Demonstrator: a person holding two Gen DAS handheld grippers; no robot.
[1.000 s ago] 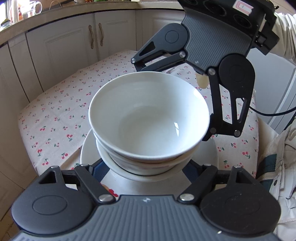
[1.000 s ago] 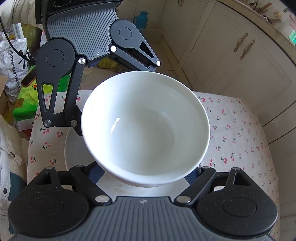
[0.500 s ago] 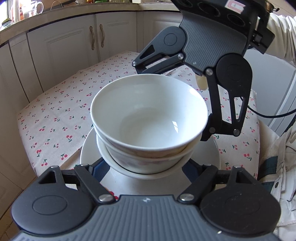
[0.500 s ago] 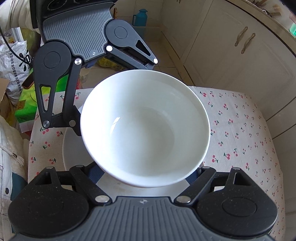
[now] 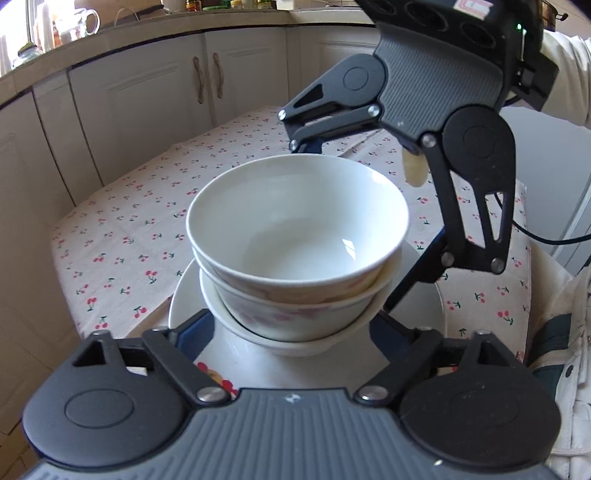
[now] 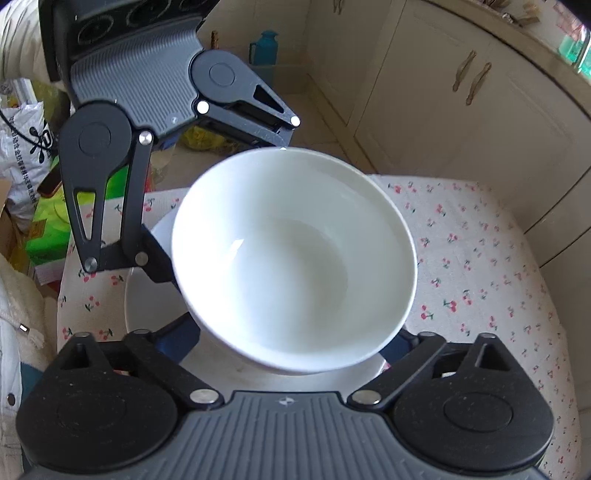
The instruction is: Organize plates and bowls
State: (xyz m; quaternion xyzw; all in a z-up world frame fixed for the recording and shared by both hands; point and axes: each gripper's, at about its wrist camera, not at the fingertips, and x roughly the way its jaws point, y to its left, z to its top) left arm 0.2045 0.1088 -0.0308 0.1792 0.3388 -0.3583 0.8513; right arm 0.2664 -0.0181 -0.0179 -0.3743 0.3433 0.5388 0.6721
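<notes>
Top bowl now nested in the 2 bowls under it, stack sits on the plate. Both my grippers, left and right, just opened; jaws apart, flanking the stack. Next: back both out without nudging it.

A cherry-print tablecloth is being seen spread over the table, its fabric creased in faint fold lines. Cream cabinet doors are being shown behind it, with a pair of curved handles set side by side, and a countertop above them is being crowded by a glass jug and jars. In the right wrist view, a teal flask is being seen standing on the floor by the cabinets, while a green box and a printed white bag are being shown beside the table's far edge.
</notes>
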